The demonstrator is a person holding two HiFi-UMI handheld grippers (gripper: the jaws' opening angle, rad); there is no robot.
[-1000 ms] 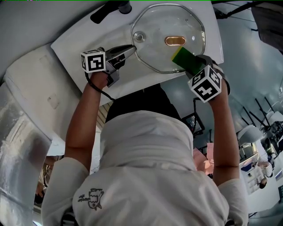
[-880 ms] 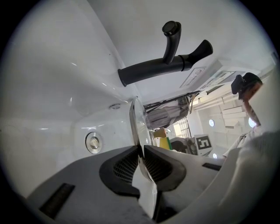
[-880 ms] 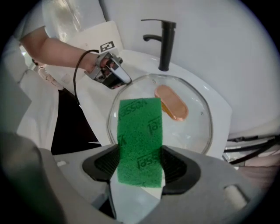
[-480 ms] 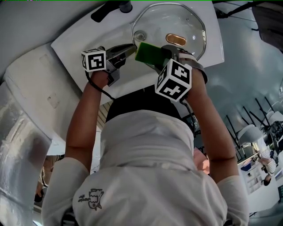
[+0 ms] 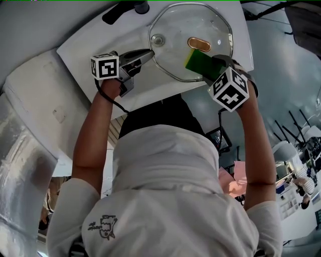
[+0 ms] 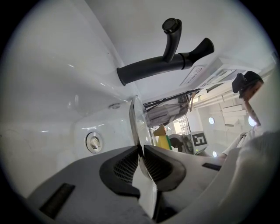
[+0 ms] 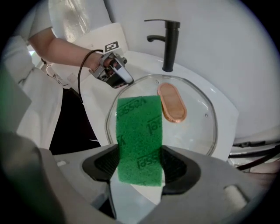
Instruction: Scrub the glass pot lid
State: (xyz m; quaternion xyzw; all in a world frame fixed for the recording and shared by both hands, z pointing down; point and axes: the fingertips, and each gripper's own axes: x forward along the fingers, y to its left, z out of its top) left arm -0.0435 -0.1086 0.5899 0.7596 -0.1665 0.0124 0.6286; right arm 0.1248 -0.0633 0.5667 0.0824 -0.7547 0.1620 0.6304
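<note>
Pinching the rim of the glass pot lid [image 5: 173, 50] between nearly closed jaws, the left gripper [image 5: 149, 52] steadies it across the white basin [image 5: 95, 42], just below the black faucet [image 5: 125, 11]. To the right, the right gripper [image 5: 214, 67] clamps a green scouring sponge [image 5: 198, 62] and points it steeply down at the glass beside the copper-coloured handle [image 5: 199, 44]. Scrubbing well likely calls for a firm rim grip, the pad pressed flat, and overlapping strokes working round the handle to the edge without twisting the lid free.
</note>
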